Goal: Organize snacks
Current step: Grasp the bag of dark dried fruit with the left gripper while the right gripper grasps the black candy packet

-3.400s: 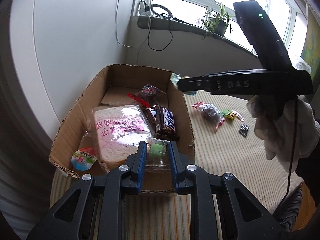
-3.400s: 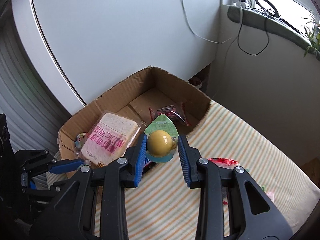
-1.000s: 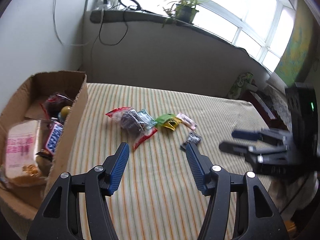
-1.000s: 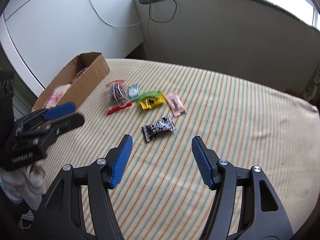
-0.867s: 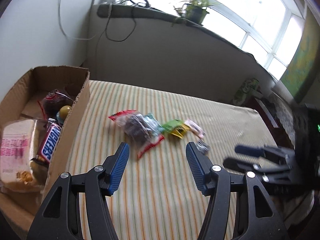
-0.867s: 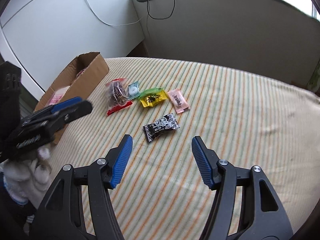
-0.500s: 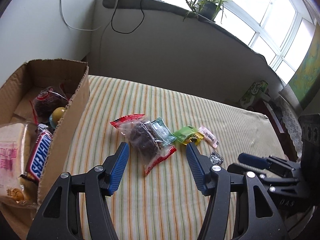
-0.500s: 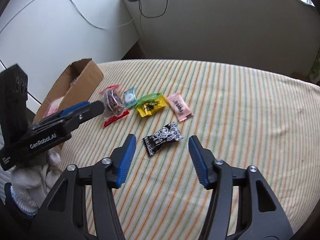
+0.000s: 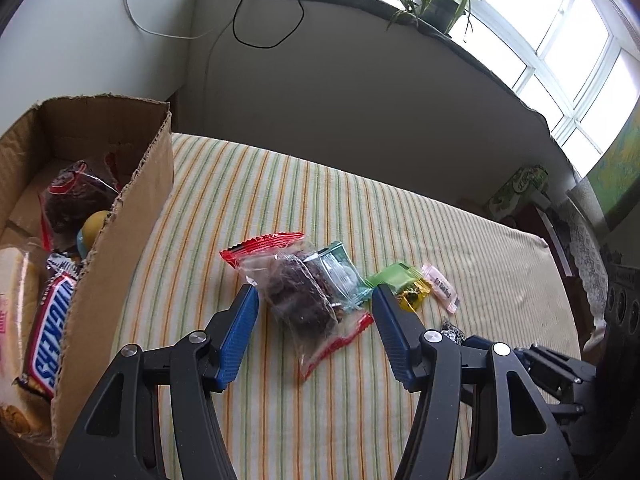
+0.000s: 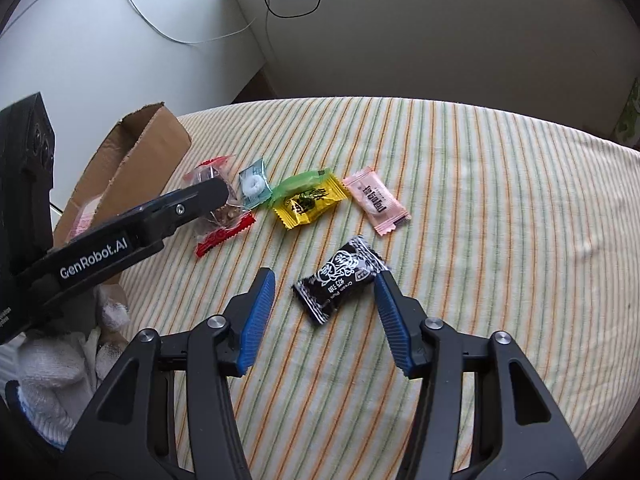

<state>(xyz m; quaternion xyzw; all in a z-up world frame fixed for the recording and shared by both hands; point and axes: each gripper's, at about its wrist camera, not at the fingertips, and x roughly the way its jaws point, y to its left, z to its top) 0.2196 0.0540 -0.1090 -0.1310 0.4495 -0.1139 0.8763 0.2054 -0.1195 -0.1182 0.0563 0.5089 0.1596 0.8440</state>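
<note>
Left tongs (image 9: 314, 306) stand apart and empty, straddling a clear red-edged bag of dark snacks (image 9: 298, 294) lying on the striped worktop (image 9: 256, 184), just beside the cardboard box (image 9: 132, 216) that contains a Snickers bar (image 9: 50, 346) and other packets. Right tongs (image 10: 324, 294) are likewise apart and empty, flanking a black wrapped candy (image 10: 340, 278) on the worktop. Beyond it lie a pink packet (image 10: 376, 200), a yellow packet (image 10: 308, 206) touching a green packet (image 10: 300, 182), and a teal sachet (image 10: 253, 186) against the red-edged bag.
</note>
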